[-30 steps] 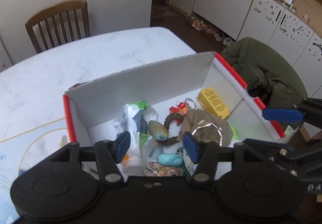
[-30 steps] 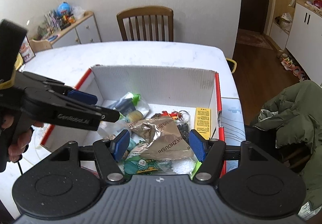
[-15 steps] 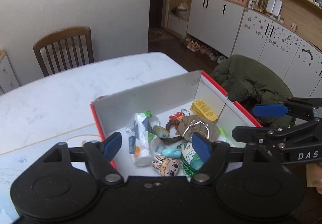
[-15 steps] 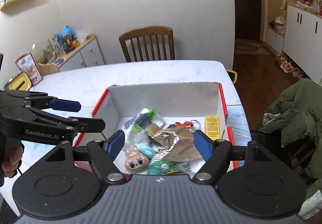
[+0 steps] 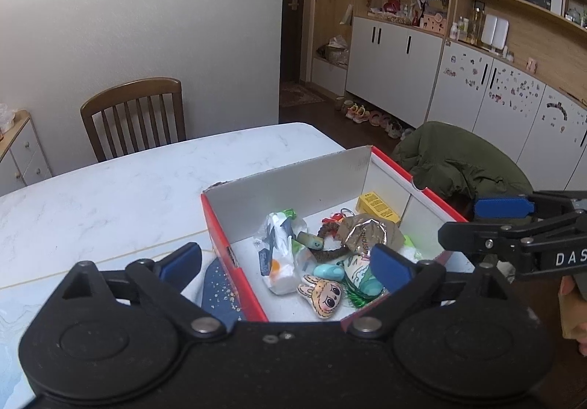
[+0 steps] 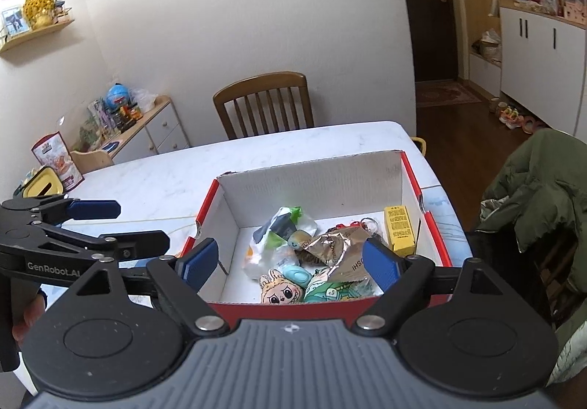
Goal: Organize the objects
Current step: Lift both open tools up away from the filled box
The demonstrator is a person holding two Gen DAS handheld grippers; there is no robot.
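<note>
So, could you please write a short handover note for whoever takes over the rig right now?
Left tongs: open, empty, held above the near left corner of the box.
Right tongs: open, empty, held above the near edge of the box.
The red and white box sits on the marble table. In it lie a yellow carton by the right wall, a crumpled foil bag, a white wrapper, a teal oval piece and a bunny-eared doll charm.
Done: these things are in the box; nothing is gripped.
Left: I see no loose item on the table; check outside the views.
</note>
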